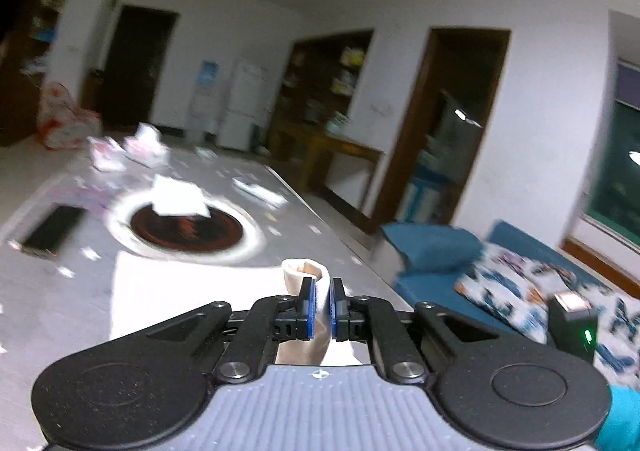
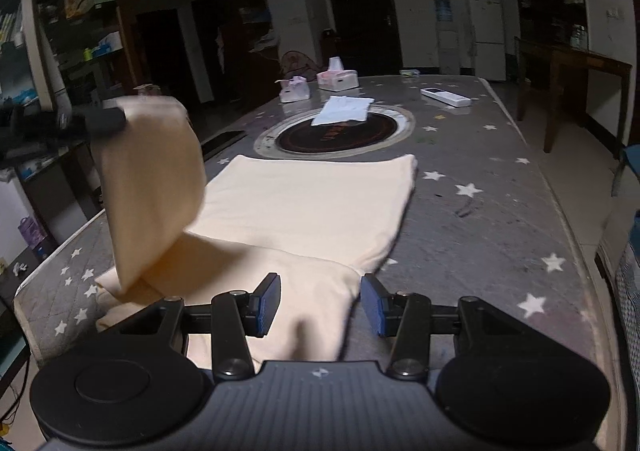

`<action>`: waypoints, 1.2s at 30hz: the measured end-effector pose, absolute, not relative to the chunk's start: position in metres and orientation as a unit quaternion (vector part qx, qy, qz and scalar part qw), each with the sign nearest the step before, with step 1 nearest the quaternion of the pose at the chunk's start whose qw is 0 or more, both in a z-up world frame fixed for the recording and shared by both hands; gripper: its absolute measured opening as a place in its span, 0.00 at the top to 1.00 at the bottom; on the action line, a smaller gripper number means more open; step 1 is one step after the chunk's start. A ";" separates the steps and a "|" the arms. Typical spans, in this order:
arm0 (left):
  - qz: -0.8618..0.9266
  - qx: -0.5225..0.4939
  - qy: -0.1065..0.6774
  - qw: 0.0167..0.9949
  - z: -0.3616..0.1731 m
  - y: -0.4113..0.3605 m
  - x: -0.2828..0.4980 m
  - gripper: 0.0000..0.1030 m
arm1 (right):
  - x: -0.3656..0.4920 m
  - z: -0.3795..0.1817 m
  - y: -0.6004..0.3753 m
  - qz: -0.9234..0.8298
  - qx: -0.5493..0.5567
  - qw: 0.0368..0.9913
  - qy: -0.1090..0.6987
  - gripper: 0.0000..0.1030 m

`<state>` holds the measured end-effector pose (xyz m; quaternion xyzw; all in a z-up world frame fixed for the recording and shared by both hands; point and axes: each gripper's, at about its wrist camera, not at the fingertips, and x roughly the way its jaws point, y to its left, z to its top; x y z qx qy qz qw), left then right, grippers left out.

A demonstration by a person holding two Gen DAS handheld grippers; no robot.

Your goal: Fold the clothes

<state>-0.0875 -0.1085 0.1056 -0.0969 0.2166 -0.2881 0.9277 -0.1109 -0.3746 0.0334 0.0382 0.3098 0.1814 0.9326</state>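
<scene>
Your star-patterned table [image 2: 500,211] carries the cream garment [image 2: 304,203], spread flat, one sleeve raised at its left edge. Your left gripper [image 1: 322,305] is clamped on that sleeve's cuff (fabric between the pads). Your right gripper [image 2: 320,301] hovers half-open over the near hem, holding nothing.

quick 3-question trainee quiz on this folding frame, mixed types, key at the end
1. True or false: the left hand-held gripper is shut on the cream garment.
2. What lies on the round dark plate? A) white folded cloth B) remote C) tissue box
3. Fill in: the right hand-held gripper is ___, over the garment's near edge.

Key: 1 true; 2 A; 3 open
</scene>
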 end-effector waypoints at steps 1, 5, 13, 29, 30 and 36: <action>-0.297 -0.096 0.225 0.923 0.100 -0.115 -0.087 0.92 | -0.111 0.032 -0.377 0.178 0.040 0.933 0.311 0.57; -0.307 -0.079 0.261 0.912 0.075 -0.130 -0.087 0.84 | -0.109 0.029 -0.382 0.169 0.045 0.933 0.315 0.57; -0.226 -0.029 0.267 0.937 0.063 -0.097 -0.089 0.68 | -0.107 0.031 -0.376 0.178 0.045 0.932 0.311 0.57; -0.075 -0.033 0.358 0.930 0.014 -0.025 -0.050 0.97 | -0.106 0.026 -0.350 0.208 0.020 0.920 0.330 0.57; -0.077 -0.038 0.355 0.931 0.017 -0.023 -0.052 0.97 | -0.106 0.026 -0.350 0.209 0.018 0.920 0.331 0.57; -0.135 -0.011 0.322 0.937 0.036 -0.039 -0.045 0.77 | -0.104 0.025 -0.345 0.213 0.015 0.918 0.334 0.57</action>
